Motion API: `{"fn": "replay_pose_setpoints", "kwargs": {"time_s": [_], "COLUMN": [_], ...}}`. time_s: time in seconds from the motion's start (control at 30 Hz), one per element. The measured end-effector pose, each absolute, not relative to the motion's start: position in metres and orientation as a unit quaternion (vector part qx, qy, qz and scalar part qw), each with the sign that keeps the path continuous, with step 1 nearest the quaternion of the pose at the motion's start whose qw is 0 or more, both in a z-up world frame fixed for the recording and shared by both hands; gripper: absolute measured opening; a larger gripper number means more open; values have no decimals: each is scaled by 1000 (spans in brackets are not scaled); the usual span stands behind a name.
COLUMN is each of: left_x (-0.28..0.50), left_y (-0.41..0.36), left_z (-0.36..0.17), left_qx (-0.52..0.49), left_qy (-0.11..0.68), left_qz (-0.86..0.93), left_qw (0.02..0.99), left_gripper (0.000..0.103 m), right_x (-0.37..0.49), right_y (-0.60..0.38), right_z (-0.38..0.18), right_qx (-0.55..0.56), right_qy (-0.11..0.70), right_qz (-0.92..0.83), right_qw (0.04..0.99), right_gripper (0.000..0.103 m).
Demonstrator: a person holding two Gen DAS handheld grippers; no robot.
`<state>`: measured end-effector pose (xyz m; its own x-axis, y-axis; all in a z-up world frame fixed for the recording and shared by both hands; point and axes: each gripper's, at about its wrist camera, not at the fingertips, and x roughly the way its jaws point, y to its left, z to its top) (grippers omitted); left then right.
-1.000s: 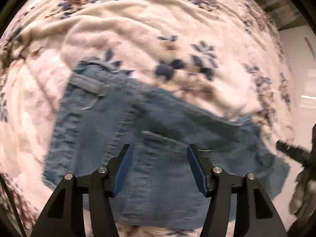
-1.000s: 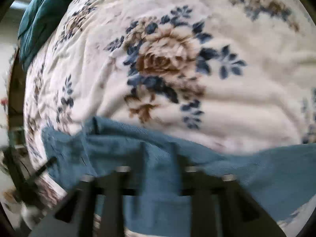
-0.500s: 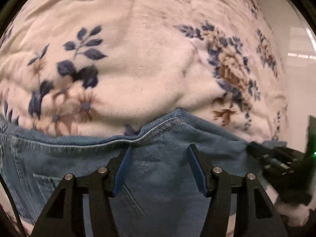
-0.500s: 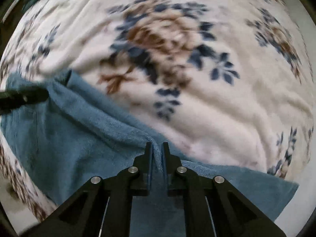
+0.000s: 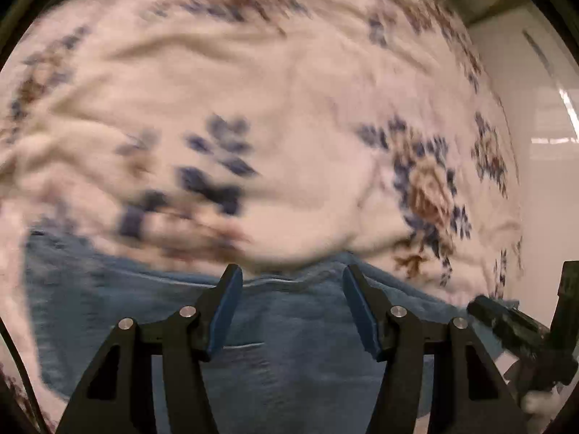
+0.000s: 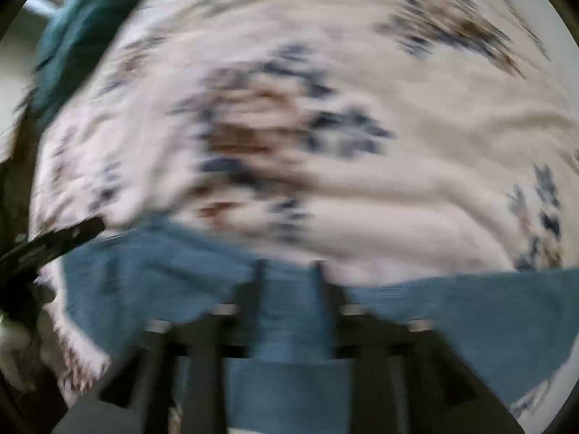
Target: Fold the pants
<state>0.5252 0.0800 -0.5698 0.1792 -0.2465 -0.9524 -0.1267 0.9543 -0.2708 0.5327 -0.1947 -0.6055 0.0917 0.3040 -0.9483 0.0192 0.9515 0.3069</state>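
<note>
mid-fold, by the look of it: denim pants [image 5: 289,354] spread flat on the floral blanket [image 5: 289,126], seemingly doubled over already, top edge running straight across just ahead of both tools. probably a smoothing or re-gripping beat between folds, though heavy blur makes that a guess.

left gripper [image 5: 292,282] spread wide, blue pads [image 5: 226,311] well apart, nothing pinched between them. hovering low over the denim, tips reaching about to the upper seam, cloth passing underneath and filling the lower view. whether touching the fabric or just above, cannot tell.

right gripper [image 6: 287,271] parted as well, dark fingers [image 6: 257,278] a modest gap apart with blue cloth showing plainly between them. not clamped tight, so far as the smear allows; holding anything or not, hard to call. pants [image 6: 289,361] under and around it too, edge sweeping off to the far right of that view.

right tool visible at the lower right of the left camera [image 5: 506,325], sitting at the pants' corner; left tool poking in at the left edge of the right camera [image 6: 54,242], near the opposite corner.

next call: pinching one edge with both tools, level and together, then carrying it across to meet the other side. needs a firm bite on all layers, otherwise slippage and a crooked fold. teal cloth [image 6: 83,36] lying far off at the blanket's top left, out of the way.
</note>
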Motion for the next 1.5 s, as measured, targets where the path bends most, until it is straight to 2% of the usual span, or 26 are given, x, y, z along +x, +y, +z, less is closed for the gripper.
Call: {"fn": "replay_pose_setpoints", "kwargs": {"time_s": [0.03, 0.13, 0.27, 0.37, 0.4, 0.47, 0.63, 0.67, 0.7, 0.73, 0.77, 0.9, 0.97, 1.0, 1.1, 1.13, 1.17, 1.23, 1.33, 1.4, 1.5], "left_x": [519, 509, 494, 483, 480, 475, 474, 472, 472, 472, 473, 472, 472, 471, 469, 468, 468, 467, 467, 465, 464], "left_y": [92, 112, 132, 150, 154, 158, 160, 164, 165, 165, 165, 171, 173, 173, 170, 169, 167, 165, 164, 165, 169], "left_z": [-563, -562, -587, -602, -607, -609, -611, -611, -611, -610, -611, -613, -613, -613, -615, -615, -616, -618, -621, -621, -618], "left_qx": [-143, -122, -117, -128, -134, -139, -149, -152, -153, -153, -154, -162, -163, -161, -156, -152, -144, -133, -121, -124, -134], "left_qy": [632, 629, 649, 660, 662, 660, 658, 658, 659, 660, 662, 665, 666, 667, 671, 672, 674, 675, 678, 679, 679], "left_qz": [-29, 13, 51, 70, 72, 71, 67, 66, 65, 64, 62, 55, 53, 51, 50, 50, 49, 46, 38, 38, 39], "left_qw": [761, 768, 750, 737, 734, 735, 735, 734, 733, 732, 731, 727, 726, 726, 723, 723, 723, 724, 724, 723, 721], "left_gripper": [56, 56, 56, 56, 56, 56, 56, 56, 56, 56, 56, 56, 56, 56, 56, 56, 56, 56, 56, 56, 56], "right_x": [532, 542, 581, 600, 603, 605, 603, 605, 607, 609, 610, 612, 610, 608, 605, 603, 601, 601, 607, 615, 626], "right_y": [-185, -134, -87, -61, -51, -37, -37, -39, -38, -32, -28, -14, -24, -27, -31, -32, -26, -33, -68, -88, -119], "right_z": [-602, -615, -651, -688, -698, -714, -726, -733, -738, -746, -748, -737, -732, -729, -731, -732, -729, -717, -695, -684, -666], "right_qx": [123, 136, 188, 199, 212, 239, 251, 255, 261, 271, 286, 292, 317, 326, 271, 266, 232, 231, 292, 307, 321], "right_qy": [665, 674, 699, 747, 761, 778, 801, 804, 807, 810, 806, 791, 781, 776, 787, 791, 798, 794, 765, 745, 716], "right_qz": [110, 175, 219, 217, 228, 258, 271, 256, 251, 253, 263, 311, 331, 340, 295, 282, 257, 221, 185, 172, 148], "right_qw": [728, 704, 654, 596, 569, 520, 471, 472, 467, 455, 447, 438, 424, 419, 469, 473, 494, 517, 543, 566, 602], "right_gripper": [70, 70, 69, 52, 42, 41, 41, 41, 48, 66, 75, 76, 72, 68, 57, 40, 29, 13, 13, 1, 1]}}
